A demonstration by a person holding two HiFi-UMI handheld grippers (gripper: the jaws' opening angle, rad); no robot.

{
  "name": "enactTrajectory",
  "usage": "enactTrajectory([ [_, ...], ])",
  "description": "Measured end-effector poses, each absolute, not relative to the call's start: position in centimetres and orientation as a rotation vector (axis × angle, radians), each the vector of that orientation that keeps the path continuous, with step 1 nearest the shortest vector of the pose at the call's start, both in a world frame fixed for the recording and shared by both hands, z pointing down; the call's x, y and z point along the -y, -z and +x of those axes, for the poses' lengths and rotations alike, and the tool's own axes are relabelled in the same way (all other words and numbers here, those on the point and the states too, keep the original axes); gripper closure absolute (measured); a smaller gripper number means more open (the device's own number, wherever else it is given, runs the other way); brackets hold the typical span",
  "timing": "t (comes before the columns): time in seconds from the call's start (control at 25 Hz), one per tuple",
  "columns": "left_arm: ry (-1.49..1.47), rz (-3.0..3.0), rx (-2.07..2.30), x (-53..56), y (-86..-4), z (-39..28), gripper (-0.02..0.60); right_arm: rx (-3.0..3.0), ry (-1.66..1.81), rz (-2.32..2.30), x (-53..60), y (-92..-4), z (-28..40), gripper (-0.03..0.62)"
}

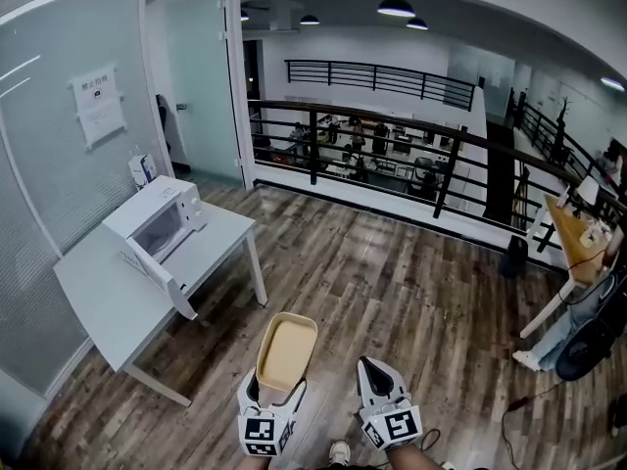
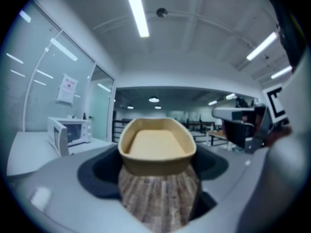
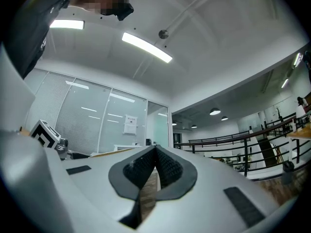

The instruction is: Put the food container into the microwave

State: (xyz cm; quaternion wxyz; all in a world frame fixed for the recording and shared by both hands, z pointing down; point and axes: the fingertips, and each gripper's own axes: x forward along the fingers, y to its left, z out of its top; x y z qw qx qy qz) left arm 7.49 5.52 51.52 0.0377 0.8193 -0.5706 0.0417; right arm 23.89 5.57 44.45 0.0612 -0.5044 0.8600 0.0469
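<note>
A tan, empty food container (image 1: 286, 351) is held out over the wooden floor, with my left gripper (image 1: 273, 395) shut on its near end. In the left gripper view the container (image 2: 156, 145) fills the space between the jaws. The white microwave (image 1: 157, 221) stands on a white table (image 1: 108, 302) at the left, its door (image 1: 162, 275) swung open toward me; it also shows small as the microwave (image 2: 68, 131) at the left of the left gripper view. My right gripper (image 1: 373, 372) is shut with nothing in it, its tips meeting (image 3: 155, 148).
A glass partition wall (image 1: 59, 125) runs behind the table. A black railing (image 1: 392, 135) borders the floor ahead. At the right stand a desk (image 1: 578, 233) and a seated person (image 1: 578, 311). Wooden floor (image 1: 392, 272) lies between me and the table.
</note>
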Motion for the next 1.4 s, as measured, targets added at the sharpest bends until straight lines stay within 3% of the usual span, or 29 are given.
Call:
enactTrajectory([
  [0.72,-0.149,2.416,1.844,3.4,-51.9,9.9,0.137,-2.663,-0.114,-1.387,4.7,-44.9,26.1,0.595],
  [1.4,-0.118,2.433,1.852,14.8,-51.8,3.3,0.137,-2.722,-0.167,-1.321,16.4,-44.3,17.4,0.595],
])
